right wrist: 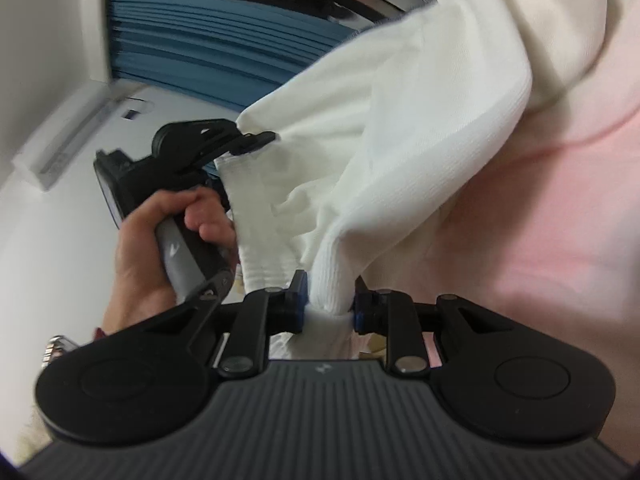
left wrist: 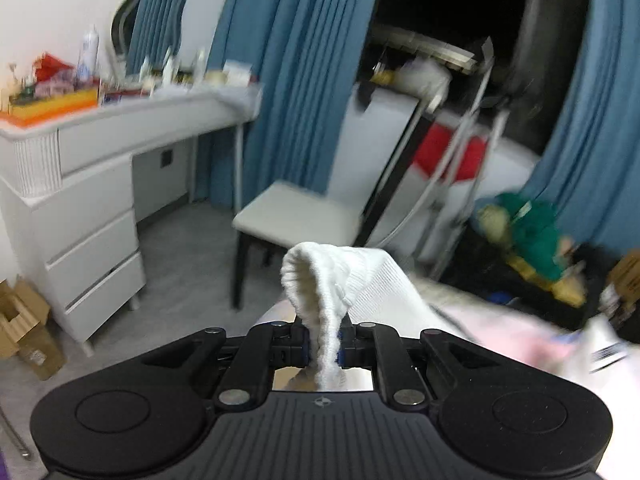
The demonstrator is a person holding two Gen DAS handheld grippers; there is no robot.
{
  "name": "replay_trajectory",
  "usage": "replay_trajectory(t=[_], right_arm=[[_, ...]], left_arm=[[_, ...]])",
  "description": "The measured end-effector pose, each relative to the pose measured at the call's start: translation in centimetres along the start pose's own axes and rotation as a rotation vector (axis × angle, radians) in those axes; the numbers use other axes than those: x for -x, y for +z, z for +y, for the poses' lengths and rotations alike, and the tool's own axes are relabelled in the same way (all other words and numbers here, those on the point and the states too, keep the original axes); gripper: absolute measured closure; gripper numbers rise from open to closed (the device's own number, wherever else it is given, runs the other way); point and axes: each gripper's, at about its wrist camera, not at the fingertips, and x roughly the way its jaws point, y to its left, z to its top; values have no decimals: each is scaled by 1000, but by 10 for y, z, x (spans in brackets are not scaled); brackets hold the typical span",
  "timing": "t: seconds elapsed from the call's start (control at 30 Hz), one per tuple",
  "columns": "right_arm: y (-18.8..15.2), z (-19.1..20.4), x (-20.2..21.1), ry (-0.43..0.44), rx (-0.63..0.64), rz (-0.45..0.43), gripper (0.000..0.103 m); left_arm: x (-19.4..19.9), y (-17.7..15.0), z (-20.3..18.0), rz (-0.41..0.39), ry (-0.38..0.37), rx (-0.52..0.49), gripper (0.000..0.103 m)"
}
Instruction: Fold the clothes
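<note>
chair (left wrist: 296, 216) right of dresser (left wrist: 80, 184) | curtain (left wrist: 292, 80) behind both

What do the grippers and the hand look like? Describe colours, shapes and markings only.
Both the left gripper and the right gripper are matte black with round side discs, ribbed grey bases, silver rivets and blue finger pads. The left hand is bare, with a metal wristband.

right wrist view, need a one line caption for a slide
Right gripper pinches a white garment while the left gripper, in the person's hand, clamps another edge above pink bedding.
</note>
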Motion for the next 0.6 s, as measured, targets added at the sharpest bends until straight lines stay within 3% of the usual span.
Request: replay_trajectory(t=[0.07,0.2,0.37,0.43,0.47,0.53,0.6], right_arm=[[0,-13,-19,-51,10,2,78],[1,-13,-34,-65,81,-18,77],[5,-5,-34,-84,129,-27,73],[0,0,-29,-127,158,-27,57],[-3,5,-26,-151,176,-30,43],[-8,16,-20,-191,215,-28,37],[-11,24,-14,-213,257,-10,20]], left_arm=[[-44,-11,15,49,22,8,91],[-98,-28,47,84,-31,166,90],[-96,-37,53,55,-38,97,86],[-80,-40,48,34,-28,42,75],[-72,-42,46,28,-18,21,71],[-47,-48,42,16,2,-4,47],[-21,-55,38,4,23,-30,31]])
